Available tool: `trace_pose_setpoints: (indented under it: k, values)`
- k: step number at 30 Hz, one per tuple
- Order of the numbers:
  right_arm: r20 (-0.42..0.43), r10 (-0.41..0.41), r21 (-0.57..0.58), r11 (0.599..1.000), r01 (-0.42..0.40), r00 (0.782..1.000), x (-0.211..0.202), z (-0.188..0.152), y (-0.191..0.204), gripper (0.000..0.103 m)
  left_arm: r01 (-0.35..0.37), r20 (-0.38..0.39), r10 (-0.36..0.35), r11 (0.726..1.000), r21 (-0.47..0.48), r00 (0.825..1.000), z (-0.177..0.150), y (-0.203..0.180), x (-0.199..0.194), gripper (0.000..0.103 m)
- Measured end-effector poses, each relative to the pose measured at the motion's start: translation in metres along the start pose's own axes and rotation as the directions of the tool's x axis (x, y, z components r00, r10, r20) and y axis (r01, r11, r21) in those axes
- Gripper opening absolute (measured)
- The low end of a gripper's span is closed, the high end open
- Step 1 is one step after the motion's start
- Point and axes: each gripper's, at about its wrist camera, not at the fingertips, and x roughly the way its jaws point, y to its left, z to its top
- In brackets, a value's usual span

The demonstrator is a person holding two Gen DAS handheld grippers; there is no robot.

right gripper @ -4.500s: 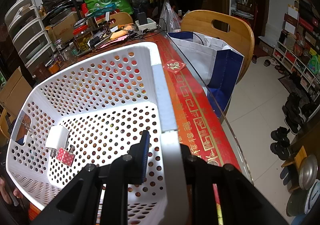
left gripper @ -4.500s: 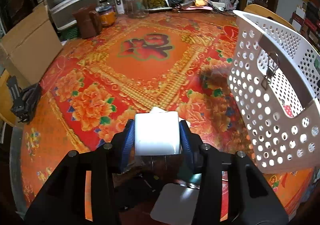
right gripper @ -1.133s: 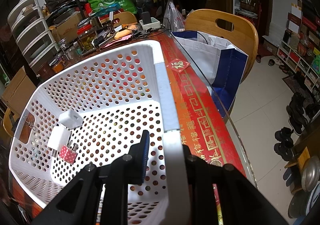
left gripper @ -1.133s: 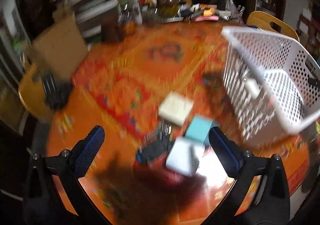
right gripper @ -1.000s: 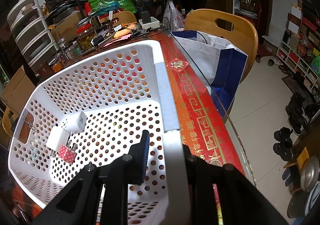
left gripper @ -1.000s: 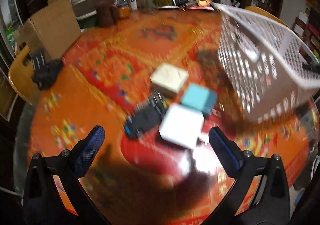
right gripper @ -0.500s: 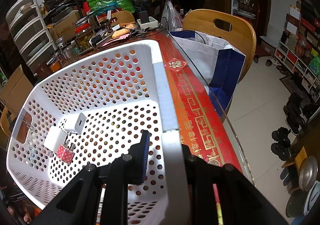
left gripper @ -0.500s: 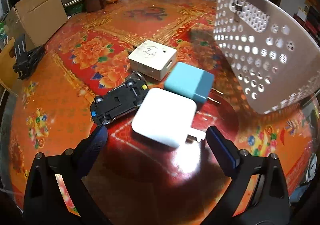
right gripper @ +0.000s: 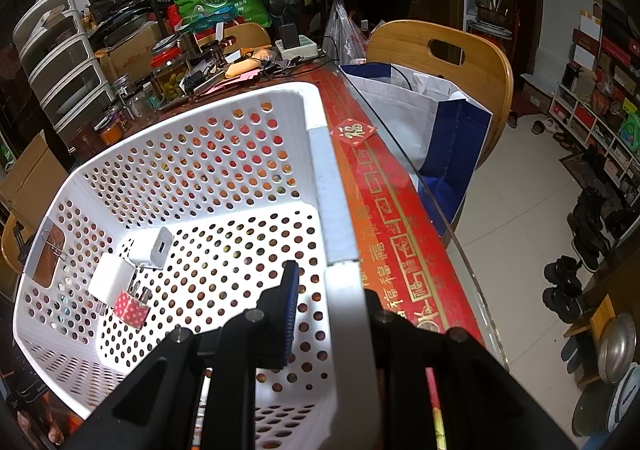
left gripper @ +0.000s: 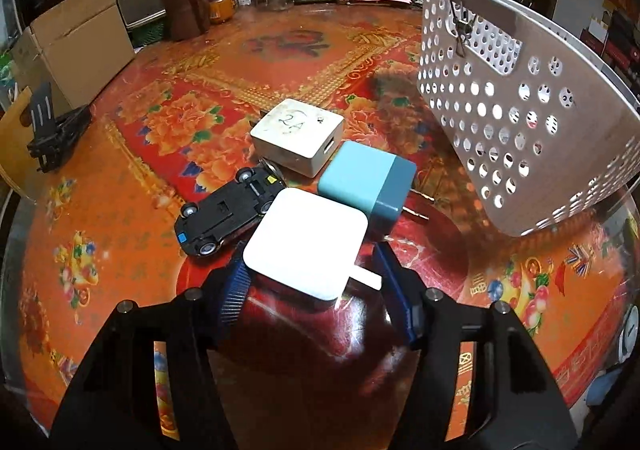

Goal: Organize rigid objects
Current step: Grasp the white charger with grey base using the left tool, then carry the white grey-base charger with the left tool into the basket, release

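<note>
Left wrist view: the left gripper [left gripper: 316, 292] is wide, one finger on each side of the white plug [left gripper: 306, 244] on the table [left gripper: 100, 186]. Squeeze its flat sides, not the prongs, and don't bump the toy car [left gripper: 226, 212] or blue plug [left gripper: 368, 180] touching it. The right gripper [right gripper: 330, 314] pinches the basket [right gripper: 336, 218] rim; hold it steady.

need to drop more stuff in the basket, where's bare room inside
Free: the white basket's floor from its middle to the rim held by the right claw. Crowded: the far corner, with two white chargers and a red dotted one.
</note>
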Motion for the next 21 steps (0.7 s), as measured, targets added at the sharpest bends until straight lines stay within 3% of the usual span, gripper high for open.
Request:
trace_pose_setpoints:
  k: [1, 2, 10, 21]
  values:
    - [0.000, 0.000, 0.000, 1.000, 0.000, 1.000, 0.000, 0.001, 0.000, 0.018, -0.001, 0.010, 0.002, 1.000, -0.006, 1.000, -0.001, 0.001, -0.003, 0.055]
    - [0.000, -0.001, -0.001, 1.000, 0.001, 1.000, -0.001, 0.001, 0.001, 0.018, -0.007, 0.025, 0.007, 1.000, -0.009, 1.000, -0.001, 0.002, -0.008, 0.044]
    - [0.004, 0.004, 0.002, 1.000, -0.004, 1.000, -0.001, 0.002, 0.000, 0.018, -0.009, 0.022, 0.009, 1.000, 0.014, 1.000, -0.006, 0.001, -0.009, 0.044]
    - [0.006, 0.003, 0.001, 1.000, -0.003, 1.000, 0.000, 0.000, 0.000, 0.018, -0.016, 0.139, 0.015, 1.000, 0.007, 0.990, -0.007, 0.005, -0.044, 0.044]
